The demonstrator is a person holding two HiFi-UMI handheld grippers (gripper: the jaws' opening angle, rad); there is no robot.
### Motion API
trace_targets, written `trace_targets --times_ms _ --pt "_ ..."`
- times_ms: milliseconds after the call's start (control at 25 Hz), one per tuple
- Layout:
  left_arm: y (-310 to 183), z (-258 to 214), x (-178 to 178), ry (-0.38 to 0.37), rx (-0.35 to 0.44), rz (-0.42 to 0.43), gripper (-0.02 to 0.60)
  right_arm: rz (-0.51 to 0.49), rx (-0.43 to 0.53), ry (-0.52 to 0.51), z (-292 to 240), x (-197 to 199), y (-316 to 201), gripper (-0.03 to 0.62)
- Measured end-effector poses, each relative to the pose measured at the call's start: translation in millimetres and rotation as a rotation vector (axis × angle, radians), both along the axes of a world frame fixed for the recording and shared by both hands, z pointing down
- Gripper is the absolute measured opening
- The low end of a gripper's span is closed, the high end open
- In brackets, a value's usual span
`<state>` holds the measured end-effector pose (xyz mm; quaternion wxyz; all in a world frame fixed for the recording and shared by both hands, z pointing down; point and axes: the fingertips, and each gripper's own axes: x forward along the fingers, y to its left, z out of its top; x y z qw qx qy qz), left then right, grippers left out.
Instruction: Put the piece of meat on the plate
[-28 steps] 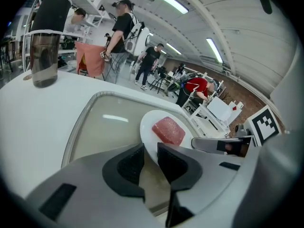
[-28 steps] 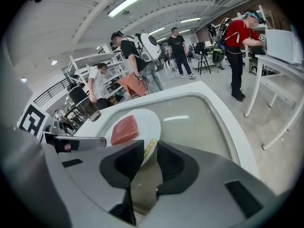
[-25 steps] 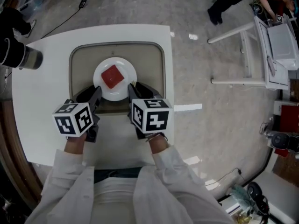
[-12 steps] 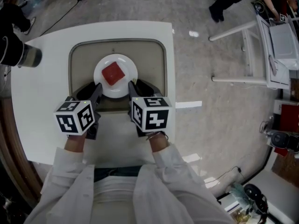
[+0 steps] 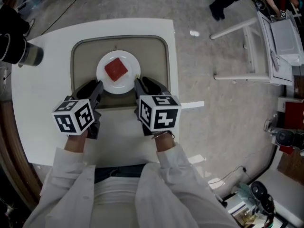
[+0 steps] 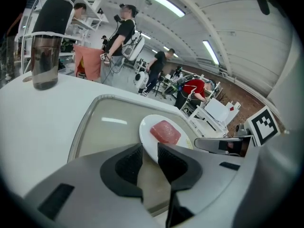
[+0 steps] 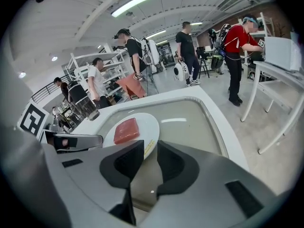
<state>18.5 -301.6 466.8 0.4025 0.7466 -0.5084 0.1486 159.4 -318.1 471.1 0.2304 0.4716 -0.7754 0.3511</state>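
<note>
A red, square piece of meat (image 5: pixel 116 69) lies flat on the round white plate (image 5: pixel 128 83), which sits in the beige tray (image 5: pixel 152 65). My left gripper (image 5: pixel 96 87) is at the plate's near left edge and my right gripper (image 5: pixel 138 84) at its near right edge. In the left gripper view the jaws (image 6: pixel 149 148) stand a narrow gap apart. The plate (image 6: pixel 145 133) and the meat (image 6: pixel 165 132) show beyond them. In the right gripper view the jaws (image 7: pixel 150 148) stand the same way, with the plate (image 7: pixel 149 123) and meat (image 7: pixel 126 130) past them. Nothing is gripped.
The tray stands on a white table (image 5: pixel 42 103). A tumbler with a dark lid (image 5: pixel 28 58) is at the table's far left. The table's right edge is close beside the tray. A white metal stand (image 5: pixel 266 46) and several people are farther off.
Plate, meat and tray sit a little higher in the head view as the camera shifts. Both grippers stay by the plate's near edge; nothing was taken or let go.
</note>
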Motion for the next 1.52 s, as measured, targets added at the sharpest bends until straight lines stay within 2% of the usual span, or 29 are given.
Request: trace_targets --times_ms 280,560,720,840,920,1040,1320,1520 --pt "24 -17 -9 0.040 0.013 0.002 0.084 0.027 0.052 -0.015 -27 -7 25 0.092" --pt "60 -57 -22 0.133 0.095 0.049 0.083 0.004 0.117 -0.050 -66 -35 74 0.092" --pt "88 -82 -32 0.176 0.160 0.084 0.055 0.012 0.178 -0.143 -91 -57 106 0.086" --pt "111 -95 -40 0.199 0.199 0.116 0.031 0.034 0.202 -0.202 -101 -72 127 0.059" --pt "129 -105 -47 0.218 0.223 0.141 0.023 0.039 0.213 -0.204 -105 -83 144 0.049" --pt "159 -117 -58 0.245 0.250 0.173 0.015 0.017 0.247 -0.153 -112 -99 173 0.034" --pt "222 -125 -79 0.311 0.250 0.220 0.012 -0.013 0.272 -0.176 -125 -137 227 0.020" --pt "246 -121 -89 0.311 0.233 0.250 0.012 -0.022 0.291 -0.188 -139 -151 249 0.018"
